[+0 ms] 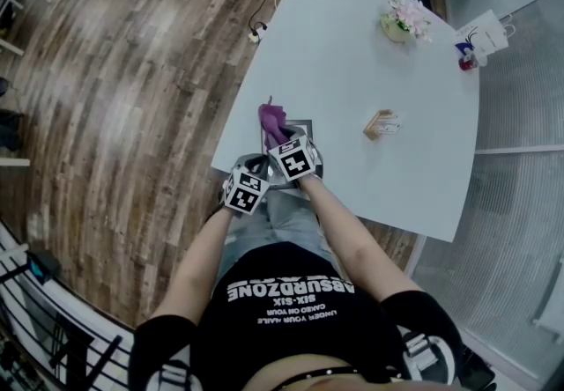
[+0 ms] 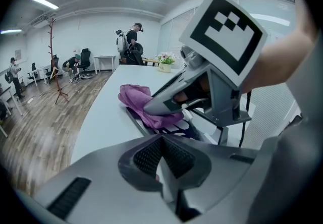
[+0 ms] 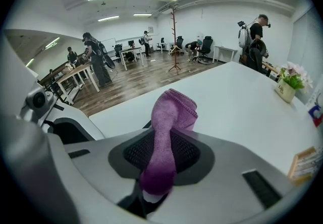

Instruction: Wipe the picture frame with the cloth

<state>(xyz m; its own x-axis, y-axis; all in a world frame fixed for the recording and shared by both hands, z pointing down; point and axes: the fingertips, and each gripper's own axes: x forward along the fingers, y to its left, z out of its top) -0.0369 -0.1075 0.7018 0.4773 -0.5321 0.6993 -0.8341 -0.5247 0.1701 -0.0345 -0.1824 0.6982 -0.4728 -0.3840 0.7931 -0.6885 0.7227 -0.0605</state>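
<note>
1. A white counter [image 1: 370,72] fills the right of the scene.
2. The picture frame [image 1: 302,127] lies flat by the counter's near-left edge.
3. The left claw [image 2: 162,160] is clamped on the frame's near edge.
4. The right claw [image 3: 159,155] pinches the purple cloth [image 3: 171,112], which rests on the frame.

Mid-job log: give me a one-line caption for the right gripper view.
Right gripper shut on the purple cloth above the white table, open office behind.
</note>
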